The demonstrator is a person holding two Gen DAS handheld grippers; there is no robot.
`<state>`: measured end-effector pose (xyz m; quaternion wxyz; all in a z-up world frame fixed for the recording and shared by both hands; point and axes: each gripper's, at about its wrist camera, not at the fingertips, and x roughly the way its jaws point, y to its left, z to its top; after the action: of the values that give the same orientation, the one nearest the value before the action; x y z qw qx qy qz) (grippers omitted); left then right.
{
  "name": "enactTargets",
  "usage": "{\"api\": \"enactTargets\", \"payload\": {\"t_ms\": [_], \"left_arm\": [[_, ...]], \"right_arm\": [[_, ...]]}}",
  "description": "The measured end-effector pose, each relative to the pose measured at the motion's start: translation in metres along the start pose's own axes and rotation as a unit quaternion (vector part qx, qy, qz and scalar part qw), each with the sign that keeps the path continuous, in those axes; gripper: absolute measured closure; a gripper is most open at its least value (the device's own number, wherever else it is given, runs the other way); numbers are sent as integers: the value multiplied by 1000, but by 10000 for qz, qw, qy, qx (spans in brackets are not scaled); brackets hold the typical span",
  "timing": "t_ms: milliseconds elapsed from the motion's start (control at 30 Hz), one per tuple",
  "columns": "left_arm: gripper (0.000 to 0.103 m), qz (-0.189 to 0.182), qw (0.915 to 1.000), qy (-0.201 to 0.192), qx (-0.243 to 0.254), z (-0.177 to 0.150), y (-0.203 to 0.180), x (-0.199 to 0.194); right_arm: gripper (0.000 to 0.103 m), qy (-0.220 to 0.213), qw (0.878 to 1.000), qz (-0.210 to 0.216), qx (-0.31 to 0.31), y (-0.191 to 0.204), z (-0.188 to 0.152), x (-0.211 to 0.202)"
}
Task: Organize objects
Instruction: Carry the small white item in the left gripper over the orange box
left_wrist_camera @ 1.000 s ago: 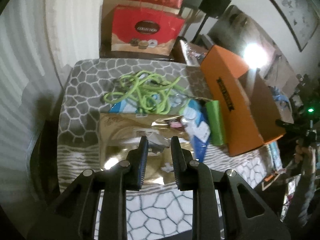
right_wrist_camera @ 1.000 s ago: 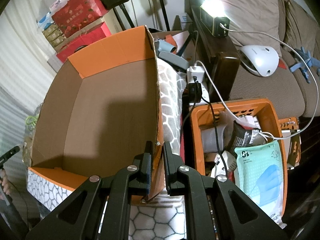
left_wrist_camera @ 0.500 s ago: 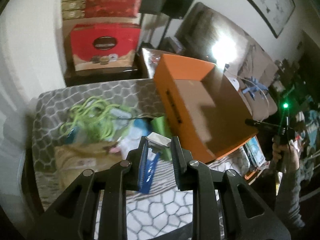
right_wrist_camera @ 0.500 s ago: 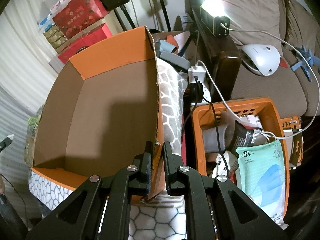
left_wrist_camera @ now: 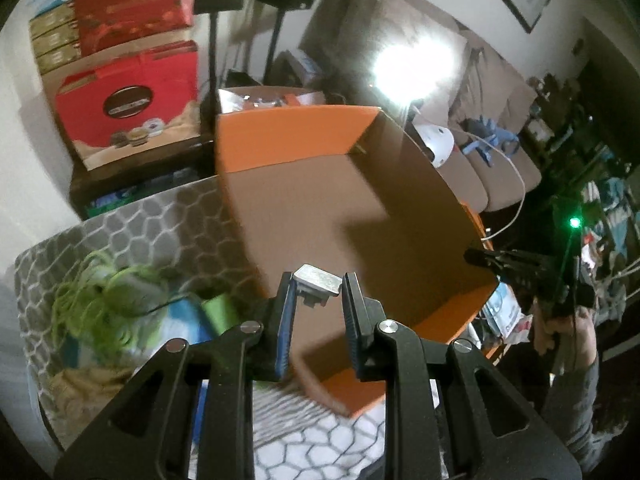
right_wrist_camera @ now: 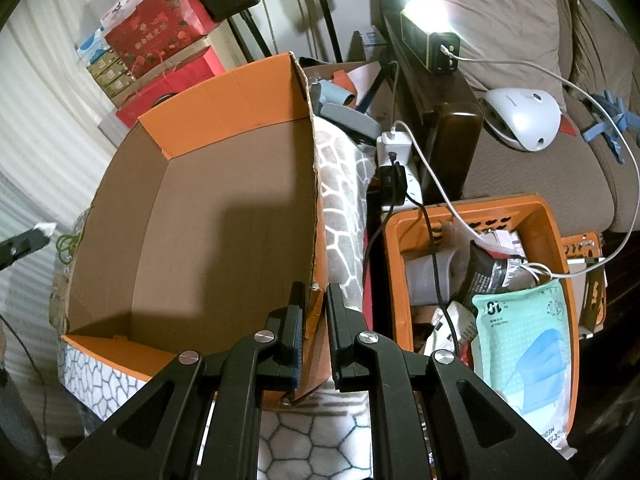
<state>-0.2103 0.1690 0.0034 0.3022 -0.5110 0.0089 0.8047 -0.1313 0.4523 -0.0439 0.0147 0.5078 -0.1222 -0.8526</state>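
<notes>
Orange box [right_wrist_camera: 224, 216]: corrugated cardboard, matt brown inside, smooth orange flaps, torn rough edge at one corner. Small packet [left_wrist_camera: 318, 280] in the left gripper [left_wrist_camera: 316, 300]: silvery, shiny foil look. Both grippers matt black plastic with bright metal screws; right gripper [right_wrist_camera: 314, 320] same. Table cover [right_wrist_camera: 344, 200]: soft fleecy cloth. Basket [right_wrist_camera: 560, 240]: glossy orange plastic. Mask pack [right_wrist_camera: 524, 344]: glossy plastic film. Green cord [left_wrist_camera: 96, 300]: blurred.

The orange box [right_wrist_camera: 224, 216] gapes open and bare inside, while green cord [left_wrist_camera: 92, 304] and packets crowd the blanket [left_wrist_camera: 120, 220] at its left wall.
</notes>
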Motion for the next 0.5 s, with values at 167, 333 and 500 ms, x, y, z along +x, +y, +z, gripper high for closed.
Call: {"api": "enactTargets", "payload": {"t_ms": [167, 333, 500], "left_arm": [[82, 12, 9999, 134, 69, 17, -15, 26], [82, 106, 9995, 304, 41, 33, -25, 55], [82, 241, 9981, 569, 44, 45, -35, 89]], "right_arm": [[94, -2, 10000, 1, 6, 0, 0, 0], [94, 4, 10000, -8, -2, 0, 0, 0], [94, 11, 10000, -12, -5, 1, 0, 0]]}}
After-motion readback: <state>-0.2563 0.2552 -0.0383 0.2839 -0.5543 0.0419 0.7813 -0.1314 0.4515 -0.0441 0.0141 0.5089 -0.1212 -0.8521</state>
